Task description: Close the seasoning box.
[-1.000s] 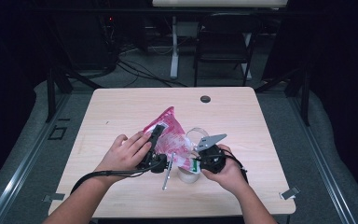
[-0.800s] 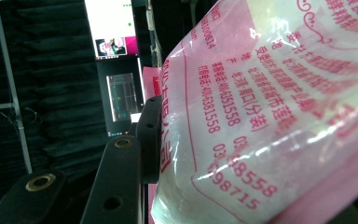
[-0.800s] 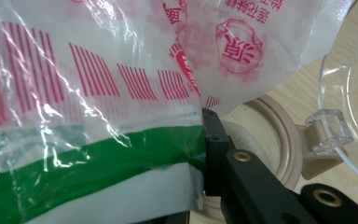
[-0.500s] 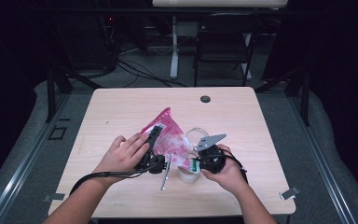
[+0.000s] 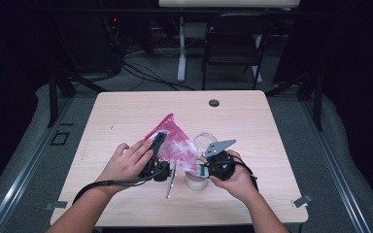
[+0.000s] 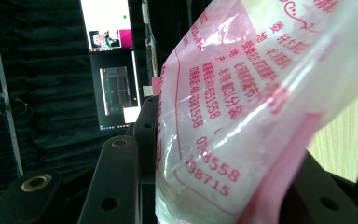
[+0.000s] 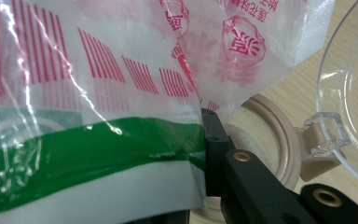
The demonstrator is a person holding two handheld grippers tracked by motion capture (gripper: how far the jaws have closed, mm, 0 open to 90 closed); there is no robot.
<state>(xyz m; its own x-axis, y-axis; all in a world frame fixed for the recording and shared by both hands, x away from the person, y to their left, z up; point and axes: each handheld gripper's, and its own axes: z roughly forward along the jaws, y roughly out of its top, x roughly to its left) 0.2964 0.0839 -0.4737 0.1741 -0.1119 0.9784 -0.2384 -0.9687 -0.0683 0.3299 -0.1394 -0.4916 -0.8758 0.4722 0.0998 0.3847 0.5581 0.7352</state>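
Note:
A pink and clear plastic bag [image 5: 175, 143] with red print lies slack between my two grippers, above the table [image 5: 126, 111]. My left gripper [image 5: 159, 140] has the bag's bulky side [image 6: 242, 116] between its jaws and is shut on it. My right gripper [image 5: 203, 170] is shut on the bag's green-striped edge [image 7: 98, 140], with one black finger [image 7: 214, 140] showing beside the film. Right under that edge stands a small jar [image 5: 196, 182] with a beige rim [image 7: 272, 135]. Its clear hinged lid [image 5: 205, 141] is flipped open [image 7: 349, 93].
A metal spoon [image 5: 170, 178] lies on the table between the two hands. A small black round thing [image 5: 214, 103] sits near the far edge. A chair [image 5: 233, 43] and cables are on the floor beyond the table.

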